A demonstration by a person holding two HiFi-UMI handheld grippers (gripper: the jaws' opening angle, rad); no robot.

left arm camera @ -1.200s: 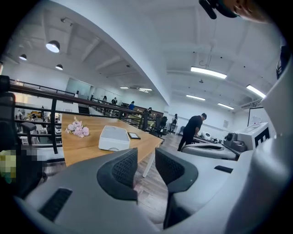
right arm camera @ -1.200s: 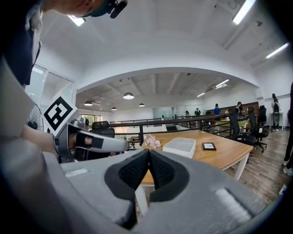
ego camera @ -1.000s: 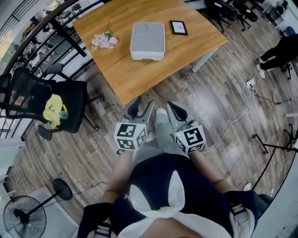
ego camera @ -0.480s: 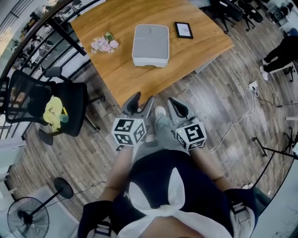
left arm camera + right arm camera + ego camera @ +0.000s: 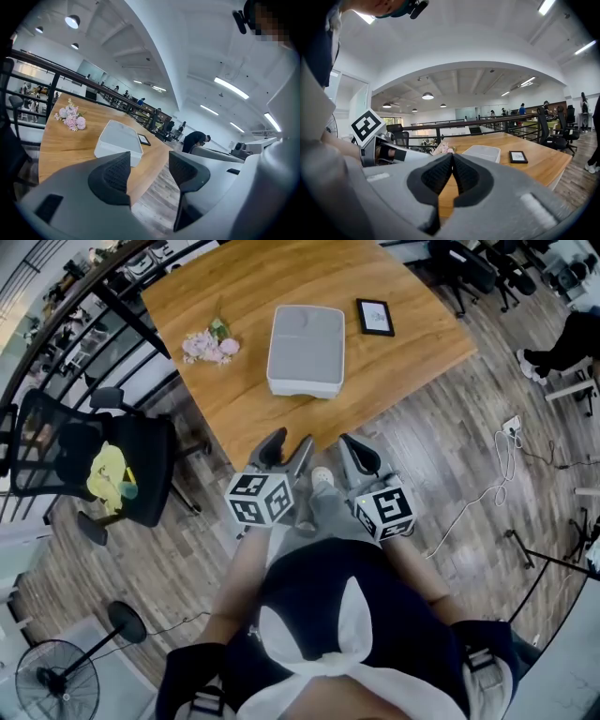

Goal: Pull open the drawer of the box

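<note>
Facing the box point(image 5: 306, 350) past the counter's point(image 5: 253, 399) near edge, the nearer left gripper point(image 5: 287, 448) has just been opening, empty; the right gripper point(image 5: 354, 448) is closed.

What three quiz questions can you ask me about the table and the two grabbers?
1. True or false: on the table, the box sits between the flowers and the picture frame.
2. Pick one: whose jaws stand apart? A) left gripper B) right gripper C) both
3. Short answer: what are the grippers holding?
Key: 1 true. 2 A; the left jaws have just been opening with nothing between them, and the right ones are shut. 3 Nothing; neither touches the box.
</note>
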